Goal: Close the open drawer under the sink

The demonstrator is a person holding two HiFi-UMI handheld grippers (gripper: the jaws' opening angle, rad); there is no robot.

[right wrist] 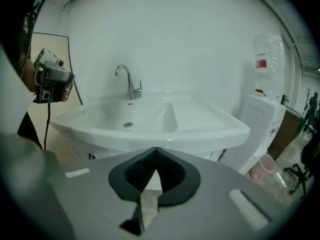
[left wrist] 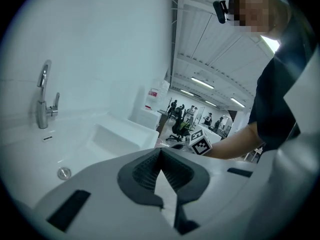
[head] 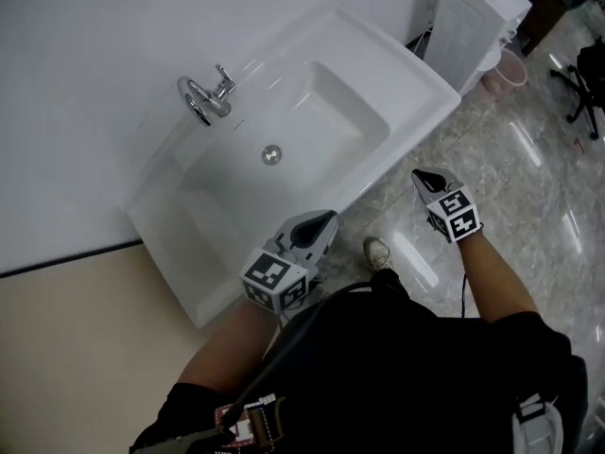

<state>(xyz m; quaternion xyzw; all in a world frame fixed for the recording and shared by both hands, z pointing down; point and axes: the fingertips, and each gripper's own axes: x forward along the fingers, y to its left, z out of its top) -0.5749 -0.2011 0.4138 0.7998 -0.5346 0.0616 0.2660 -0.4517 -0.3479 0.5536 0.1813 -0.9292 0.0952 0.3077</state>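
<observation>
Your left gripper [head: 326, 220] and right gripper [head: 423, 176] both have their fingers [right wrist: 132, 176] closed together on nothing. The drawer lies under the sink [head: 416, 74], hidden by the basin's front edge. Only a strip of white cabinet [right wrist: 85, 152] shows below the rim. Expect a light, stiff front on runners, so push flat at its middle. The water dispenser [head: 473, 17] and pink bin [head: 508, 72] stand beyond the sink's right corner, out of the way.
</observation>
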